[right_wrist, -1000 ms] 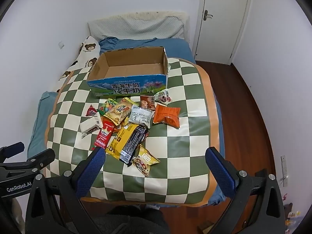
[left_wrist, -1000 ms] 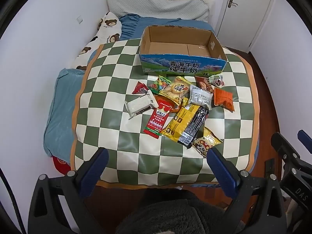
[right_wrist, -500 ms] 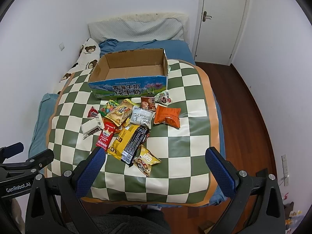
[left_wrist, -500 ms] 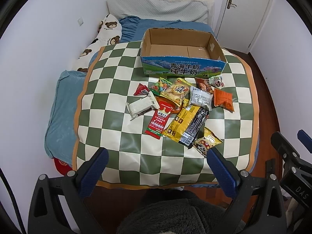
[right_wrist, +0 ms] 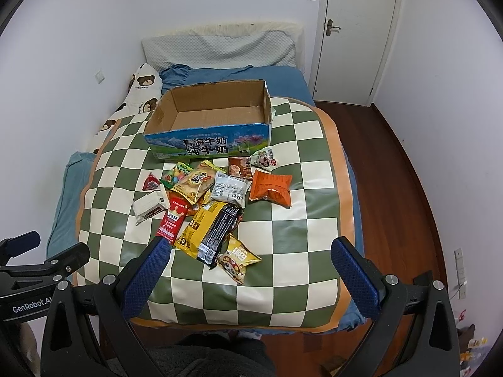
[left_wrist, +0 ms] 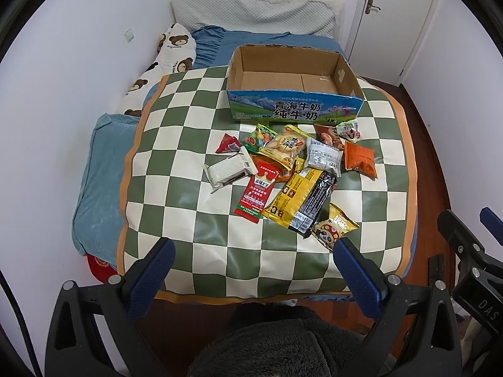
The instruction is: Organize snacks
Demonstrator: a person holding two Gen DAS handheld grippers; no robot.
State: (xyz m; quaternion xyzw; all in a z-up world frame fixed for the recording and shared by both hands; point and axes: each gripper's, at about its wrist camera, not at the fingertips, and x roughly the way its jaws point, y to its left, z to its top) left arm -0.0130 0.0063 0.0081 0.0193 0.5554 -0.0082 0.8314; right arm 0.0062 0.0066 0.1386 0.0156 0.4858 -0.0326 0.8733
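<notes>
Open milk carton box (left_wrist: 294, 94) sitting on the checkered mat (left_wrist: 176, 144) over the bed, nothing inside. Snack pile right in front of the box: orange packet (left_wrist: 360, 159), yellow-black bag (left_wrist: 300, 199), red sausage stick (left_wrist: 257, 190), white wrapped bar (left_wrist: 228, 169). Left tongs (left_wrist: 251, 271) and right tongs (right_wrist: 248, 268) both spread wide, gripping nothing, hanging well short of the box near the mat's front edge

- The small print on the snack packets (left_wrist: 295, 172) is too fine to read.
- Several packets beside the cardboard box (left_wrist: 294, 94) lie under others, only their edges showing.
- A red thing (left_wrist: 99, 265) pokes out from under the blanket (left_wrist: 176, 144), mostly hidden.
</notes>
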